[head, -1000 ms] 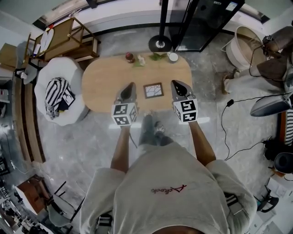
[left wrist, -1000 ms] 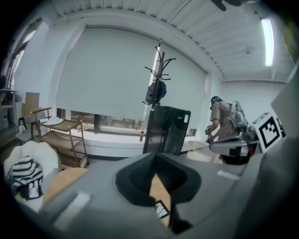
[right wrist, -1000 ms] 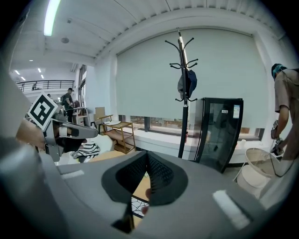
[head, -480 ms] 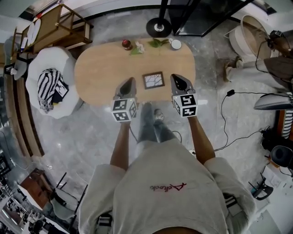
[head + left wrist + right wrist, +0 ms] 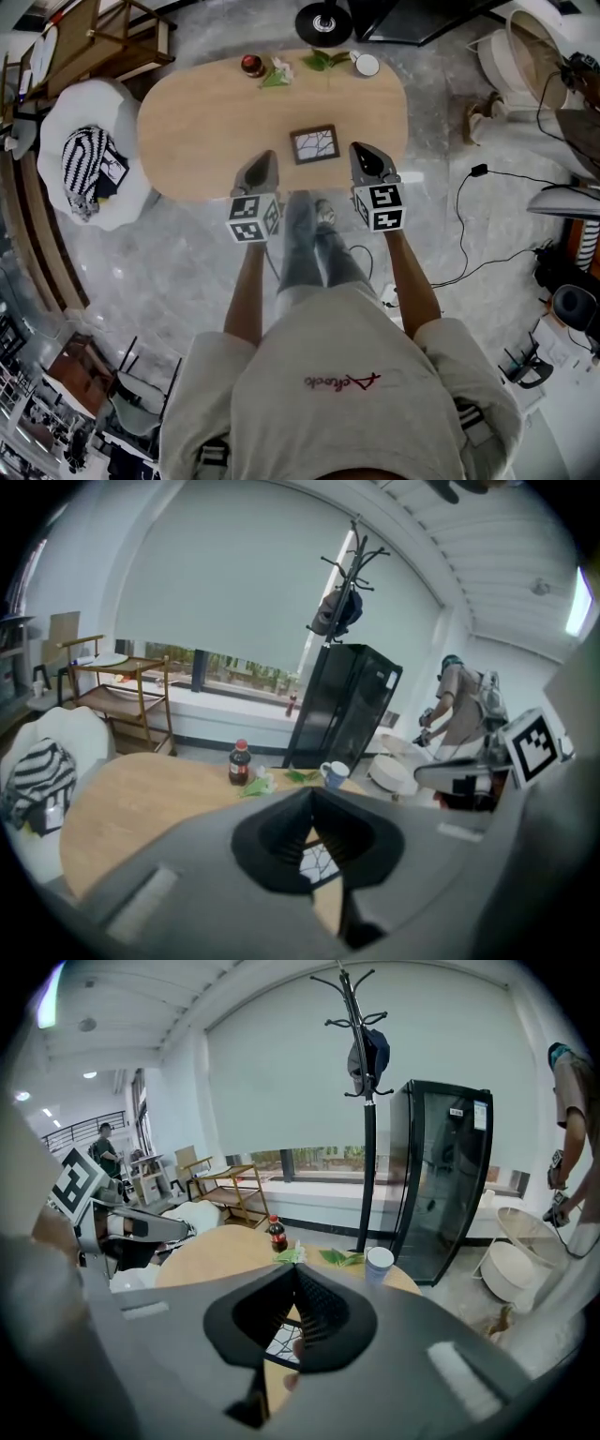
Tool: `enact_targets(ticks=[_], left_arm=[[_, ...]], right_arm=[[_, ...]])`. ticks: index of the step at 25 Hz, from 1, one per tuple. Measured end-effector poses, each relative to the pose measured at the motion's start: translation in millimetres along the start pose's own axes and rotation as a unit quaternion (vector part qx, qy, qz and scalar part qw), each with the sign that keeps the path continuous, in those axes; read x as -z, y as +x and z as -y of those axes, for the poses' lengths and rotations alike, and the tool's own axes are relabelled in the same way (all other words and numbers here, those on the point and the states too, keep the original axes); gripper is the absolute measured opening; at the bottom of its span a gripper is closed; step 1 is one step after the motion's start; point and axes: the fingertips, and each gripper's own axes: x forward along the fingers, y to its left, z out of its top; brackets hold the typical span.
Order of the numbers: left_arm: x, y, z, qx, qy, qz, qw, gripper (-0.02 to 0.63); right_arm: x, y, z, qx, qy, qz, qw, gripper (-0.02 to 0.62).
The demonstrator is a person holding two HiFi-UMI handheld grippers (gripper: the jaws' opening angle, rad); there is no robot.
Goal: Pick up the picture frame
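Note:
A small dark picture frame (image 5: 314,144) with a white cracked-line print lies flat on the oval wooden table (image 5: 197,122), near its front edge. My left gripper (image 5: 265,160) hovers just left of the frame and my right gripper (image 5: 361,151) just right of it. Both are shut, empty and clear of the frame. In the left gripper view the frame (image 5: 317,860) shows through the gap below the closed tips of that gripper (image 5: 312,794). The right gripper view shows the frame (image 5: 279,1342) under the closed tips of the right gripper (image 5: 293,1269).
Along the table's far edge stand a cola bottle (image 5: 251,65), green leaves (image 5: 322,60) and a mug (image 5: 367,65). A white beanbag (image 5: 89,164) with striped cloth sits left of the table. A coat-stand base (image 5: 323,21) is behind it, and a cable (image 5: 469,216) trails on the floor at the right.
Both grippers have sunk toward the table, staying shut, either side of the frame. The table and frame have shifted up in the head view.

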Motion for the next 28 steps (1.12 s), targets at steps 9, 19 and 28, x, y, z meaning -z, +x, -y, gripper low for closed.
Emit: enact_targets(ticks=[9,19,28], left_arm=[[49,33,-14,0.004,-0.004,-0.040,0.9992,0.000],[104,66,-19,0.014,-0.008,-0.068,0.9976,0.000],[153,82,-24,0.019,-0.019,-0.086,0.9959,0.000]], right_arm=[[52,28,9,-0.001,0.019,-0.030,0.999,0.006],[114,48,11,-0.009,0.039,-0.061,0.997,0.005],[170,57,8,-0.011,0.050,-0.090,0.995,0.006]])
